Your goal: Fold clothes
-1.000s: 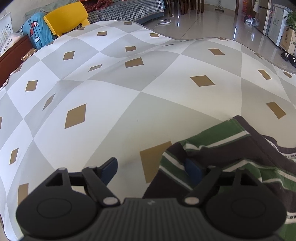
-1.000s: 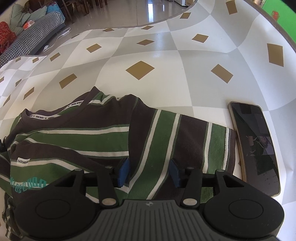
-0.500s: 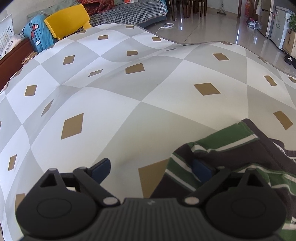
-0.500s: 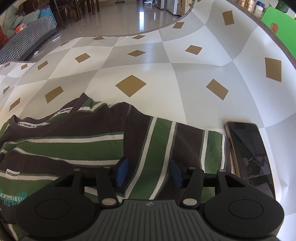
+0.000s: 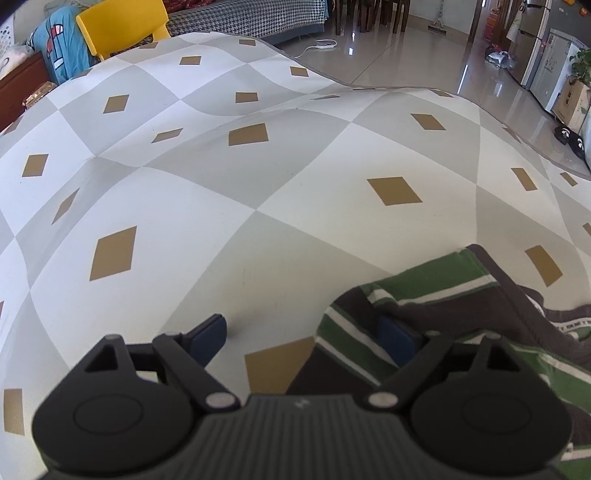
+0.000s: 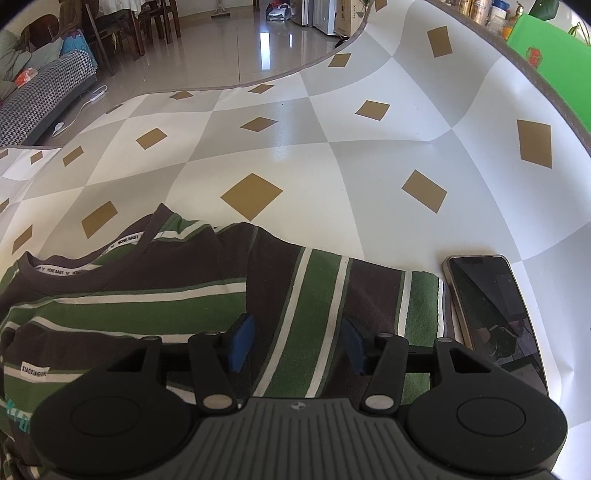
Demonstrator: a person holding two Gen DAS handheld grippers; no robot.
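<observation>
A brown, green and white striped shirt [image 6: 155,295] lies partly folded on the checked table cover, its collar towards the far side. My right gripper [image 6: 295,341] is open low over its right sleeve, one blue pad on each side of a green stripe. My left gripper [image 5: 303,332] is open at the shirt's left sleeve end [image 5: 424,295]; its right pad sits under a raised fold of the sleeve, its left pad over bare cover.
A dark phone [image 6: 495,314] lies face up on the cover [image 6: 332,166], touching the right sleeve's end. A yellow chair [image 5: 118,26] and a sofa [image 5: 258,14] stand beyond the far edge. The cover [image 5: 184,206] spreads wide to the left of the shirt.
Both grippers have drawn back and risen a little from the shirt. The left gripper's jaws have opened a little wider. The shirt has not moved.
</observation>
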